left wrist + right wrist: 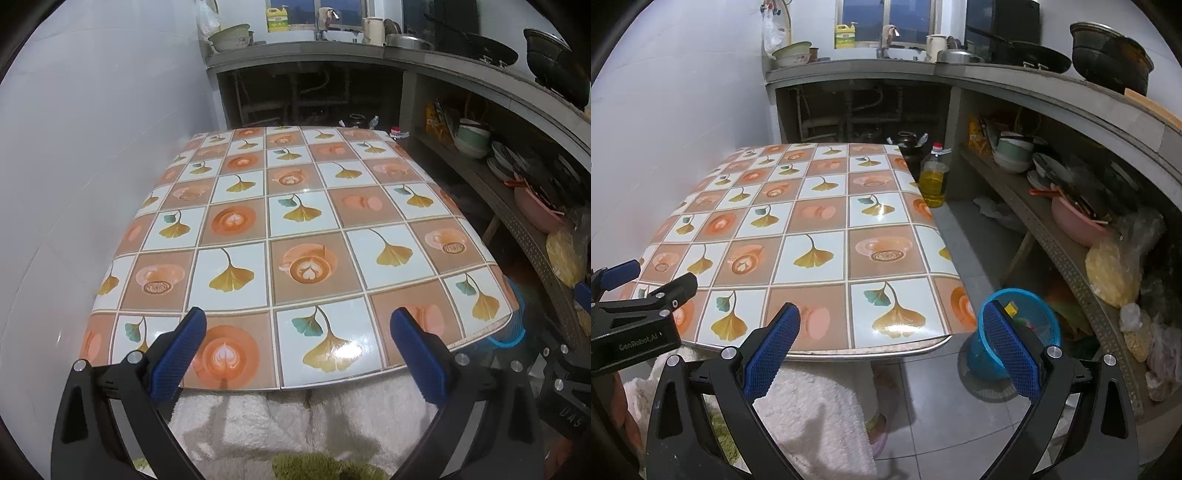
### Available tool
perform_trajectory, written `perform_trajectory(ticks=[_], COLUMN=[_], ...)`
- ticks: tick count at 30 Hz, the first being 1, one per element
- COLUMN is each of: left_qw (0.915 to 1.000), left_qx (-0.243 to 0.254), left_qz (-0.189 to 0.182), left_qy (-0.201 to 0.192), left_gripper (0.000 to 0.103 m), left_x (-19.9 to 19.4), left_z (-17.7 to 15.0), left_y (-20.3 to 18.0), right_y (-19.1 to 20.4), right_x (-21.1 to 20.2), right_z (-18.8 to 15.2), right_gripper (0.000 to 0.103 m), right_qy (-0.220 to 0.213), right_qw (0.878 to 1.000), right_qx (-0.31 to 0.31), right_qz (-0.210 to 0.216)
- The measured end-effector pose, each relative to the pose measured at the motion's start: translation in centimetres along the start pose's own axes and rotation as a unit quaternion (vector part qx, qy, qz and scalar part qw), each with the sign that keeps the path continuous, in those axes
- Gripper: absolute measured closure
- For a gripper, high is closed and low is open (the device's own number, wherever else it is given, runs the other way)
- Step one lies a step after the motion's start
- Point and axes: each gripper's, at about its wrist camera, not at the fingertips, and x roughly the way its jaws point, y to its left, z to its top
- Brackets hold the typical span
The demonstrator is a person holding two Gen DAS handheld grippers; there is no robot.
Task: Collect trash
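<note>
A table with an orange and white ginkgo-pattern cloth (303, 236) fills the left wrist view; it also shows in the right wrist view (812, 240). No loose trash shows on it. A blue mesh trash basket (1023, 332) stands on the floor to the right of the table, with bits of trash inside; its rim shows in the left wrist view (513, 336). My left gripper (297, 325) is open and empty over the table's near edge; it also shows in the right wrist view (646, 280). My right gripper (888, 321) is open and empty over the table's near right corner.
A bottle of yellow oil (934, 177) stands on the floor past the table. A low shelf (1052, 229) on the right holds bowls, a pink basin (1075, 221) and bags. The counter (886, 66) behind carries pots and a basin. A white wall (92, 147) runs along the left.
</note>
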Motion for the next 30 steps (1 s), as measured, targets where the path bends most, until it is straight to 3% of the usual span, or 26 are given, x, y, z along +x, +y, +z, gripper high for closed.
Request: perform_trajectory(ticks=[30], left_qw=[0.9998], left_qx=[0.006], left_qz=[0.008], left_qy=[0.015], left_gripper=[0.005], left_x=[0.13], left_z=[-0.16], left_y=[-0.07], right_y=[-0.18], right_x=[0.06], right_z=[-0.18], right_gripper=[0.008], right_qy=[0.000], right_qw=[1.000], right_qx=[0.002], right_qz=[-0.004])
